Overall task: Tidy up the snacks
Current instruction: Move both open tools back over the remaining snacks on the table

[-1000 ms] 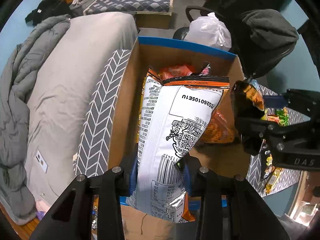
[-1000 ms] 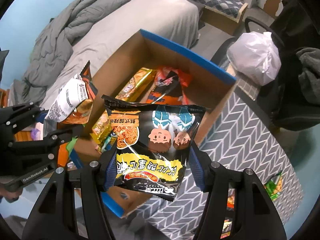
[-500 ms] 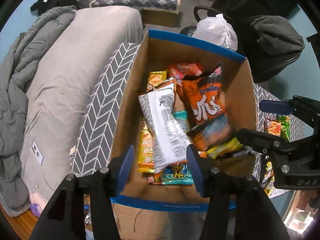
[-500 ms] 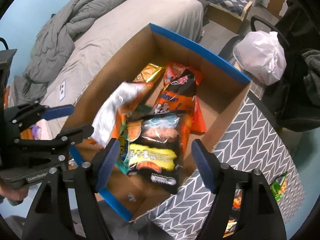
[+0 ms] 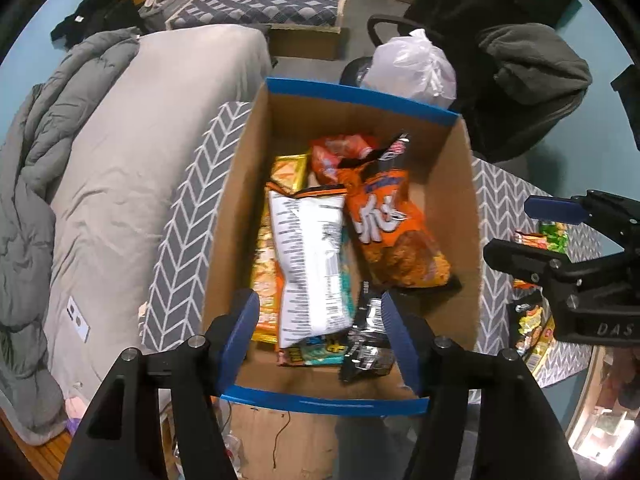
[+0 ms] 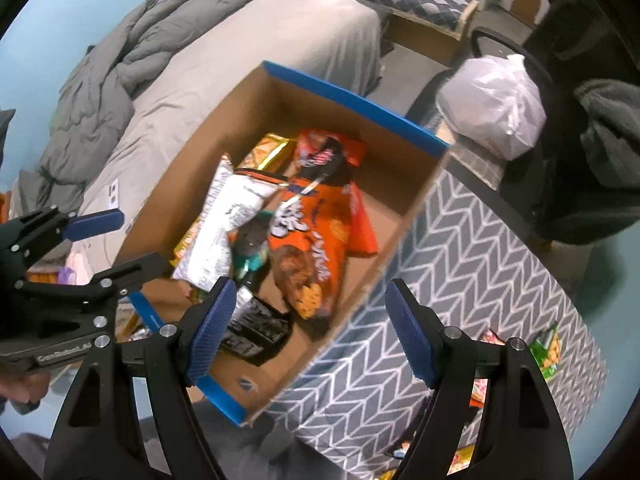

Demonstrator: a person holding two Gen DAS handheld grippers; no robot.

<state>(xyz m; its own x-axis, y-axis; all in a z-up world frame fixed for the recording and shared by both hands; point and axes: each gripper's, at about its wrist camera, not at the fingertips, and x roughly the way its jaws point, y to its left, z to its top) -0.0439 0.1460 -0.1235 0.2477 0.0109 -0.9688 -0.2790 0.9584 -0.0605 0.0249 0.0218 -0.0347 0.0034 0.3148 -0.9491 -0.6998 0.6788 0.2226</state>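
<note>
Snacks lie boxed below both spread claws.

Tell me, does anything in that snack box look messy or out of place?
Somewhat. In the cardboard box the packets lie piled askew, not in rows: the white bag slants over yellow ones, the orange bag lies diagonally, and a black packet is crumpled at the near end. Nothing looks torn or spilled.

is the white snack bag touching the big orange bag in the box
Touching. The left wrist view shows the white snack bag lying with its upper right edge against the orange bag, no gap there.
</note>
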